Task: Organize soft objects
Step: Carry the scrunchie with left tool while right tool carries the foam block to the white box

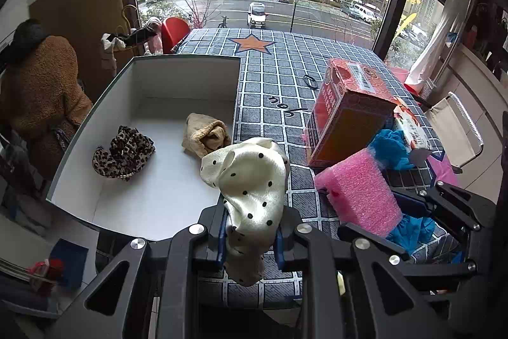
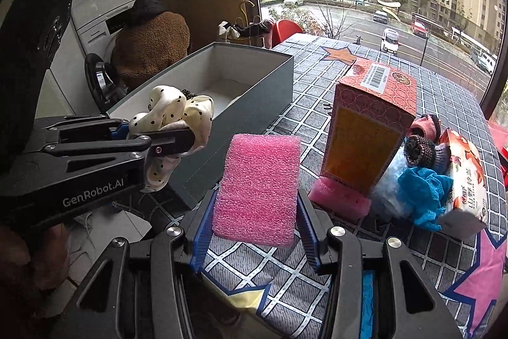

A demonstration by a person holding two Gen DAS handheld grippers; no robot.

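Polka-dot scrunchie [image 1: 250, 180], cream with black spots, is pinched between the blue-padded fingers of the left gripper [image 1: 250, 240], held at the near right corner of the open grey box [image 1: 95, 116]. The left wrist view looks down into that box and shows what the other view barely reveals: a leopard-print scrunchie [image 1: 123, 153] and a rolled tan cloth [image 1: 206, 134] lying apart on its white floor. The right gripper [image 2: 255, 239] is clamped on a pink foam block [image 2: 258, 188], held upright above the checked tablecloth [image 2: 285, 269] near the table's front edge; from the left wrist the same block [image 1: 358, 193] appears just right of the scrunchie. Only the right wrist view shows a second pink foam piece [image 2: 339, 196] under the upright orange carton [image 2: 368, 129], and dark knitted socks [image 2: 425, 148] behind a blue mesh cloth [image 2: 422, 196] and a tissue pack [image 2: 466, 177] toward the table's right edge.
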